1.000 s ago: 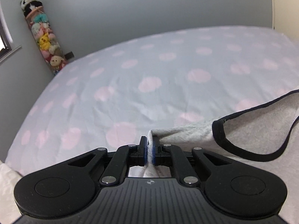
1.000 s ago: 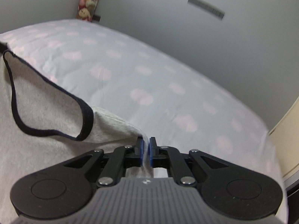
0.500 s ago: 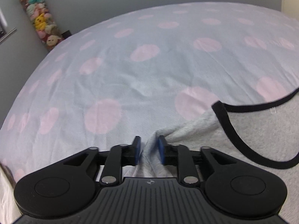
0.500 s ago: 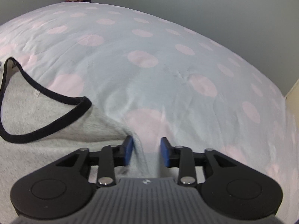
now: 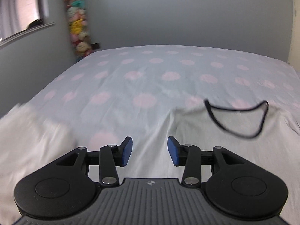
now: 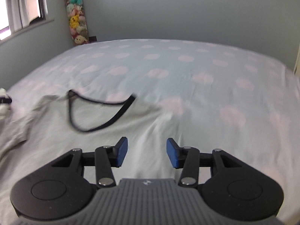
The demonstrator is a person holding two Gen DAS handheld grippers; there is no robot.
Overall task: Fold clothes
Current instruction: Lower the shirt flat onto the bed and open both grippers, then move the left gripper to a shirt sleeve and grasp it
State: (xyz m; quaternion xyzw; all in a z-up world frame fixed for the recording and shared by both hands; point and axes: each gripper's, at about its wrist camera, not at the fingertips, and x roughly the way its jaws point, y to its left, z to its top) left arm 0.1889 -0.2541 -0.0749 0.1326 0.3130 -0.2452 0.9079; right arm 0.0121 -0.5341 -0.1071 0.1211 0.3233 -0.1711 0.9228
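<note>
A light grey shirt (image 5: 215, 140) with a black-trimmed neckline (image 6: 112, 119) lies spread flat on the bed, neck opening toward the far wall. My left gripper (image 5: 150, 151) hovers over the shirt's left edge. Its jaws are opening, with nothing between the blue pads (image 5: 127, 151). In the right wrist view the shirt (image 6: 56, 127) fills the lower left. My right gripper (image 6: 147, 152) hangs above its right side. Its jaws are also opening, and no cloth is pinched between them.
The bed sheet (image 5: 150, 78) is pale blue with pink dots and stretches to the far wall. A pile of white cloth (image 5: 28, 140) lies at the near left. A tall column of stuffed toys (image 6: 76, 18) stands in the far left corner beside a window (image 5: 18, 9).
Both grippers were shut on the shirt's top corners, then opened and let go. Both have pulled back from the shirt, which now lies flat farther ahead.
</note>
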